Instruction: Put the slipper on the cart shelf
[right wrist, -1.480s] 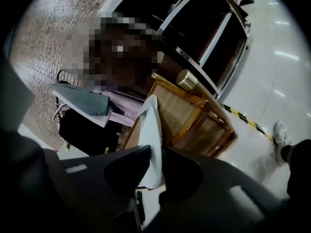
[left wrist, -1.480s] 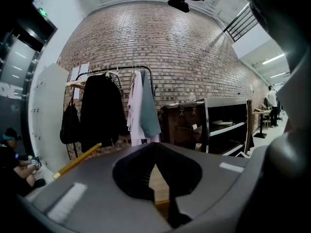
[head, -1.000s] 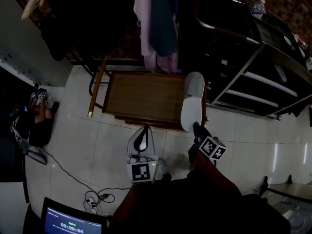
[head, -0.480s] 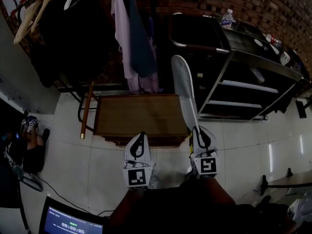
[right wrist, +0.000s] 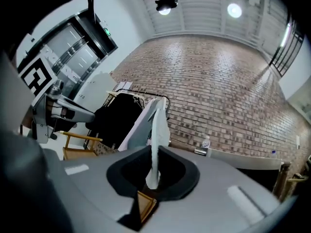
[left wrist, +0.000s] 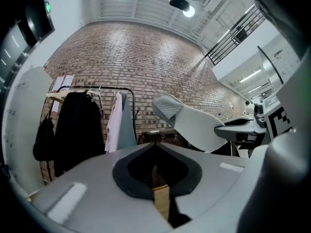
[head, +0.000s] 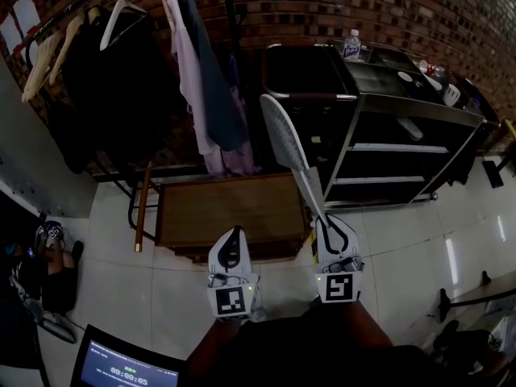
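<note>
A pale grey slipper point(head: 289, 147) sticks out forward from my right gripper point(head: 332, 236), which is shut on its heel end. It is held up in the air, turned on its side, with its toe towards the black cart point(head: 403, 147) at the right. In the right gripper view the slipper point(right wrist: 156, 140) stands edge-on between the jaws. My left gripper point(head: 230, 252) hangs beside it on the left, shut and holding nothing. From the left gripper view the slipper point(left wrist: 194, 125) shows at the right, with the right gripper point(left wrist: 252, 130) behind it.
A low wooden table point(head: 226, 208) stands just ahead on the tiled floor. Behind it a clothes rack point(head: 145, 95) holds several garments against the brick wall. A water bottle point(head: 351, 44) and small items sit on the cart top. A screen point(head: 121, 369) shows at bottom left.
My right gripper has risen with the slipper and rolled it from sole-flat to on its side. The left gripper rose a little. The head view has tilted up, showing more of the rack and cart.
</note>
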A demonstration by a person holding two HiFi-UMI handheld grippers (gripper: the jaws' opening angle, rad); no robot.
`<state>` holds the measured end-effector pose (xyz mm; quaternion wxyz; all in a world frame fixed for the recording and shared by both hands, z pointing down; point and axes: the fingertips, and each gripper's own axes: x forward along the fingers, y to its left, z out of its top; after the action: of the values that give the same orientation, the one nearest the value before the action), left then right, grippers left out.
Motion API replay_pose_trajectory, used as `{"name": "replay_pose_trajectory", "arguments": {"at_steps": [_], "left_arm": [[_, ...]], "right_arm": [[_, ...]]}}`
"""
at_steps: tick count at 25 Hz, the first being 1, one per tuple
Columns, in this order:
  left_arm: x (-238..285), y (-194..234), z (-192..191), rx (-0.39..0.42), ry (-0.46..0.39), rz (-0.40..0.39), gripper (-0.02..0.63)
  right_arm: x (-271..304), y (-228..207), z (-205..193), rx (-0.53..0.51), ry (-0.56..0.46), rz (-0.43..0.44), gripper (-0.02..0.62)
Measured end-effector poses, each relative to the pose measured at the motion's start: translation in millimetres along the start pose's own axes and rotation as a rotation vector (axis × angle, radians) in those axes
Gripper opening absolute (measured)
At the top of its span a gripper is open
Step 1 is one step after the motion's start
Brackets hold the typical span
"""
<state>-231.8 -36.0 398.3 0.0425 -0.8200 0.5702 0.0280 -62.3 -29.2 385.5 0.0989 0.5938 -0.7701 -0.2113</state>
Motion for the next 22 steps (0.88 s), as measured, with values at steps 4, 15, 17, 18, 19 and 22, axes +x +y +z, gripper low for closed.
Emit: {"name": "replay_pose_trajectory", "arguments": {"at_steps": [4, 15, 17, 18, 19, 22], "left_arm": [[0.2, -2.8, -3.3, 0.004, -0.004, -0.028, 0.015], [-7.5, -5.4, 8.9, 0.018, 0.017, -0.03, 0.015], [-6.4, -7.4, 9.4, 0.017, 0.013, -0.035, 0.015], [-5.7, -8.6, 9.3, 0.016, 0.013, -0.036, 0.015], [-4.9, -10.1, 9.0, 0.015, 0.013, -0.037, 0.015], [-1.8, -15.6, 7.1, 0.013, 0.017, -0.042, 0.015]], "right_arm": [[-1.1, 4.4, -0.7, -0.042, 0.013, 0.006, 0.031], [-8.0, 1.7, 12.4, -0.04, 0.036, 0.017, 0.032], [-8.1, -0.3, 12.8, -0.033, 0.031, 0.011, 0.032], [-8.3, -1.5, 12.7, -0.034, 0.029, 0.01, 0.032], [-8.8, -2.9, 11.9, -0.038, 0.031, 0.009, 0.032], [-11.6, -7.8, 6.4, -0.048, 0.046, 0.009, 0.032]]}}
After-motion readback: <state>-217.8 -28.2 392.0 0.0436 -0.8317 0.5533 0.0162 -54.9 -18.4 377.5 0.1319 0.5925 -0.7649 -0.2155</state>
